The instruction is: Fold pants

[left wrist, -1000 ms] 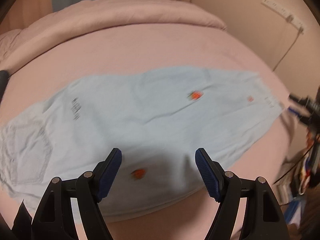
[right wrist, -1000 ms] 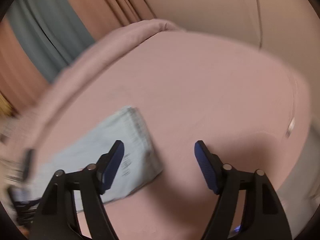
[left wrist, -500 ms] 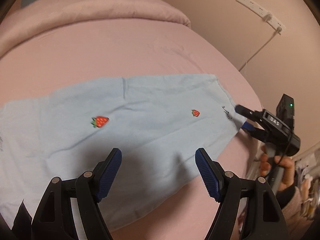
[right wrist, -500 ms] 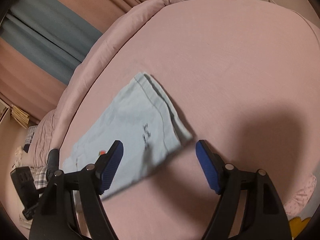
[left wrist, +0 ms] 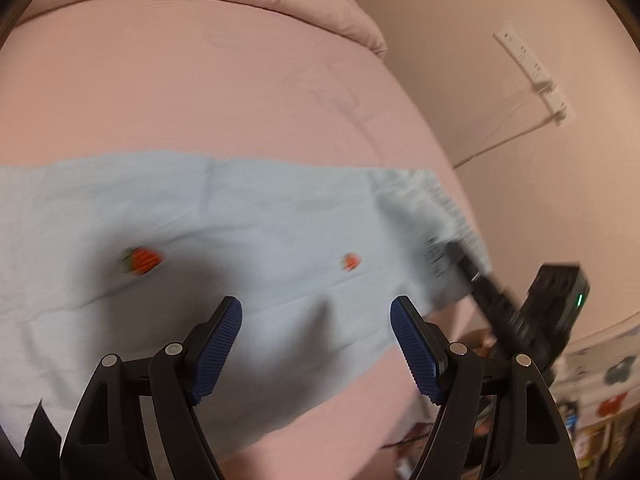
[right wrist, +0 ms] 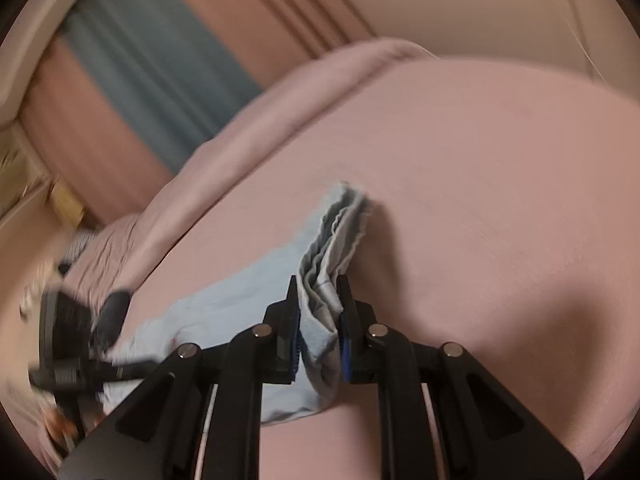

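Bedding in pink is covering one bed (left wrist: 248, 92), and one pair of light blue pants (left wrist: 248, 220) is lying flat across it, showing two red strawberry prints (left wrist: 142, 261). One right gripper (right wrist: 318, 326) is pinching the bunched hem end between its fingers, while one left gripper (left wrist: 316, 344) is hovering spread wide above the fabric, gripping nothing

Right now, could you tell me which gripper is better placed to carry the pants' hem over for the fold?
Right. The right gripper is shut on the pants at the hem; the left gripper hangs open above them, holding nothing.
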Motion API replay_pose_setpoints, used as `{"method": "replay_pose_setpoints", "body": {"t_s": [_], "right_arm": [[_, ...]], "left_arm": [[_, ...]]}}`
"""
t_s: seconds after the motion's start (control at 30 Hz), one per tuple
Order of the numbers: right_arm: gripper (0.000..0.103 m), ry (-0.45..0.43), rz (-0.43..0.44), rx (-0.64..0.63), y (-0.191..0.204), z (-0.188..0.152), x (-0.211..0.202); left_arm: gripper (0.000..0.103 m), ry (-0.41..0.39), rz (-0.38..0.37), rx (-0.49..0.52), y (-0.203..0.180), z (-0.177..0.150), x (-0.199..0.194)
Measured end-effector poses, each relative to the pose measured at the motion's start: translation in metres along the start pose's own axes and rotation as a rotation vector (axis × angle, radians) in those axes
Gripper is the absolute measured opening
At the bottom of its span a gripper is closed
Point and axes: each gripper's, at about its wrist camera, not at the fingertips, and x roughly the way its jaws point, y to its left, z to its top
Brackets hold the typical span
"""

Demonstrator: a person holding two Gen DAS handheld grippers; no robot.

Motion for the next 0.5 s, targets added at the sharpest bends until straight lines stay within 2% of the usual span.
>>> {"method": "replay_pose_setpoints", "body": {"t_s": [0.17, 0.27, 0.43, 0.5], "right_arm": [[0.016, 0.045, 0.009, -0.181, 0.050, -0.013, 0.013], [0.016, 0.053, 0.004, -0.292, 0.075, -0.030, 0.021], [0.016, 0.043, -0.069, -0.573, 0.118, -0.058, 0.027], [0.016, 0.050, -0.079, -0.632, 0.128, -0.067, 0.030]], "left_arm": [[0.080, -0.013, -0.138, -0.062, -0.018, 0.016, 0.003], [0.080, 0.005, -0.132, -0.052, -0.027, 0.024, 0.013], [0.080, 0.059, -0.145, -0.017, -0.036, 0.028, 0.029], [0.080, 0.084, -0.115, -0.006, -0.034, 0.030, 0.035]]}}
